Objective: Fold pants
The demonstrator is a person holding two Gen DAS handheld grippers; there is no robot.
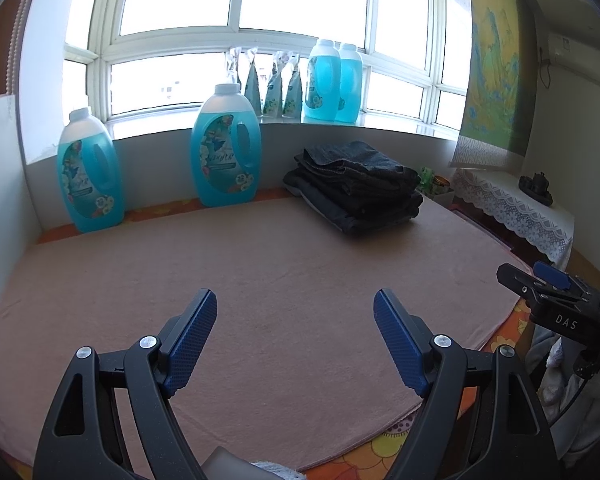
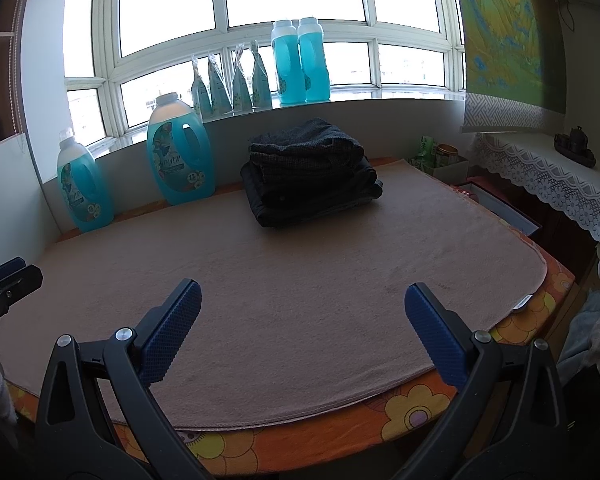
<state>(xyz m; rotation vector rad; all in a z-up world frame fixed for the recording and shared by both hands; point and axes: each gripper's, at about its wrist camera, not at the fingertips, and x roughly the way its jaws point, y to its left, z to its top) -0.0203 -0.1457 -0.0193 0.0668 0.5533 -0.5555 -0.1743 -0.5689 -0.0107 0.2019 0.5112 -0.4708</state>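
A stack of folded dark pants (image 1: 358, 186) lies at the far side of the pink towel (image 1: 260, 280), near the window wall; it also shows in the right wrist view (image 2: 310, 170). My left gripper (image 1: 296, 312) is open and empty, held over the near part of the towel. My right gripper (image 2: 304, 304) is open and empty over the near edge of the towel (image 2: 300, 280). The right gripper also shows at the right edge of the left wrist view (image 1: 540, 284). The left gripper shows at the left edge of the right wrist view (image 2: 8, 280).
Two blue detergent bottles (image 1: 90, 172) (image 1: 226, 146) stand at the back left of the table. More bottles (image 1: 332, 80) and refill pouches (image 1: 268, 84) stand on the windowsill. A lace-covered side table (image 1: 512, 208) stands to the right. Loose clothes (image 2: 596, 332) lie low on the right.
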